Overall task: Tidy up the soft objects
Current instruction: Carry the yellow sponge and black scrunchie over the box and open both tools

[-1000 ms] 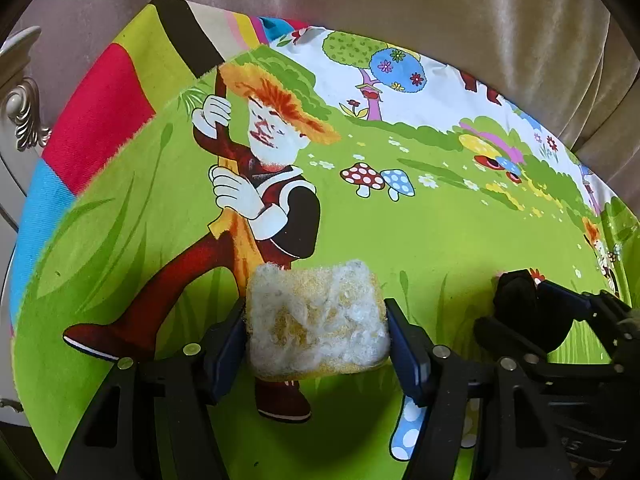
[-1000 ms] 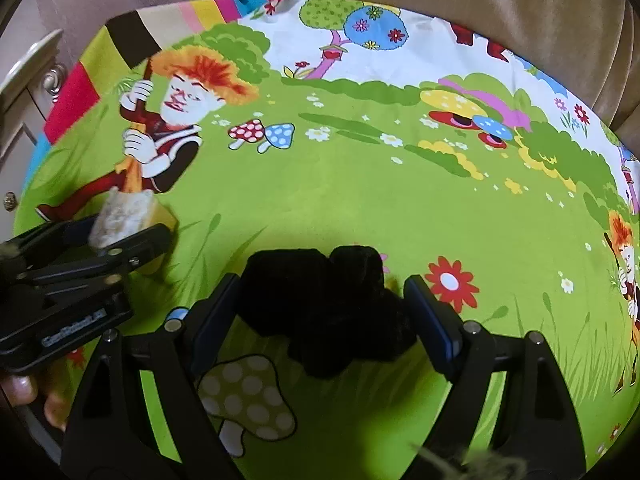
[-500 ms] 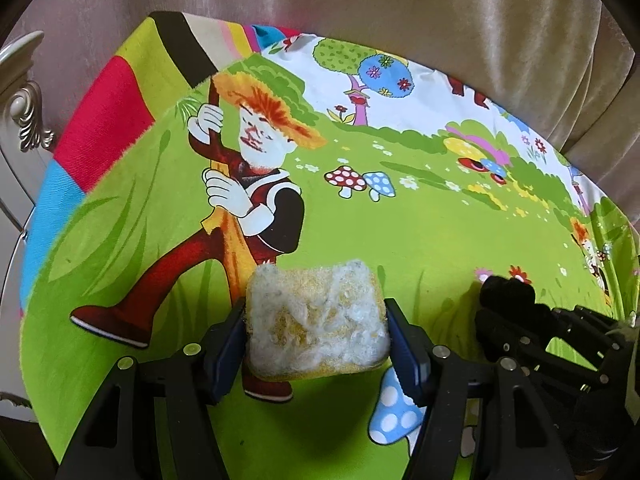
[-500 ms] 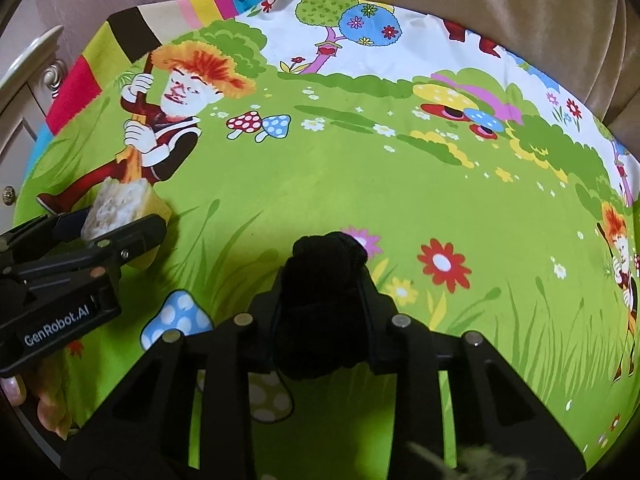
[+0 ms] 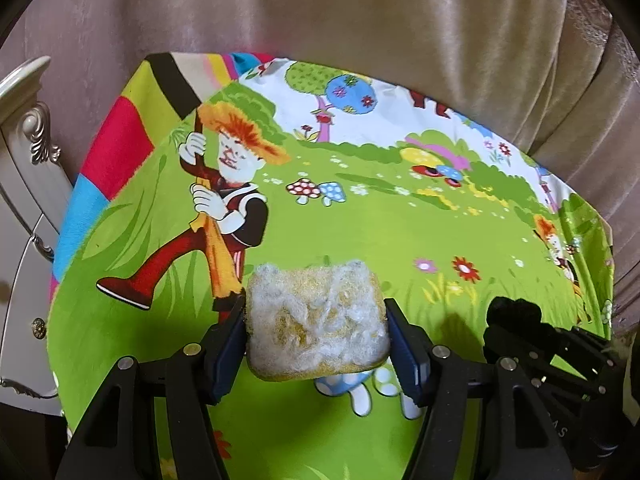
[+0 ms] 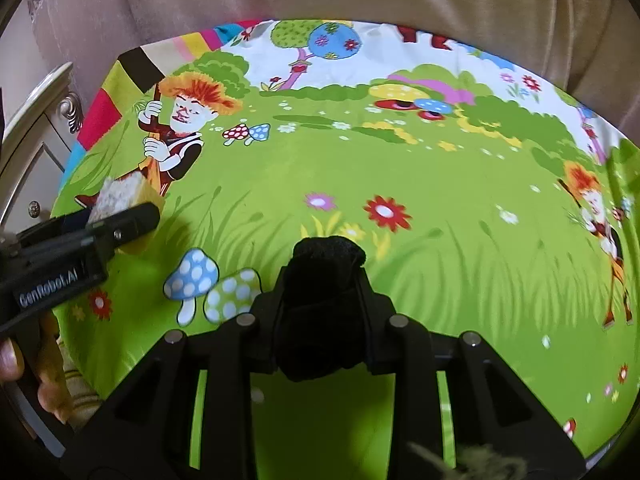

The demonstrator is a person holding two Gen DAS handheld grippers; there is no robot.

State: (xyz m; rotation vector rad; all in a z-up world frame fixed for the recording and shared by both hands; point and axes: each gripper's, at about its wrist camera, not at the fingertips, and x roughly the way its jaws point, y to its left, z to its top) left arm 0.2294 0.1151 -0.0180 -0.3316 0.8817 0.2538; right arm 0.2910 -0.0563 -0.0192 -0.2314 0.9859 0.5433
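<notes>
1. The left gripper (image 5: 316,344) has its jaws about half open and clamped on a yellow sponge (image 5: 318,326) with a fuzzy white top; a blue pad presses each short side of it.
2. In the left wrist view the sponge sits at 6 o'clock, lifted clear of the cartoon cloth (image 5: 380,224), with a shadow on the cloth beneath it.
3. The right gripper (image 6: 324,308) has its jaws nearly together, squeezing a black soft lump (image 6: 326,264) that bulges out past the fingertips.
4. Its jaws have just drawn in tight on that lump and now sit steady.
5. In the right wrist view the lump is at 6 o'clock, over the green grass part of the cloth, with a red flower print (image 6: 386,211) just beyond it at about 1 o'clock.
6. From the right wrist view the left gripper and its sponge show at 9 o'clock, well apart from the black lump.
7. From the left wrist view the right gripper shows at 4 o'clock, the black lump sticking out of its tip.
8. A beige curtain (image 5: 360,20) hangs behind the cloth at 12 o'clock, and a white carved cabinet (image 5: 24,200) stands at 9 o'clock.
9. Fingertips of a hand (image 6: 24,368) show at 8 o'clock in the right wrist view.
</notes>
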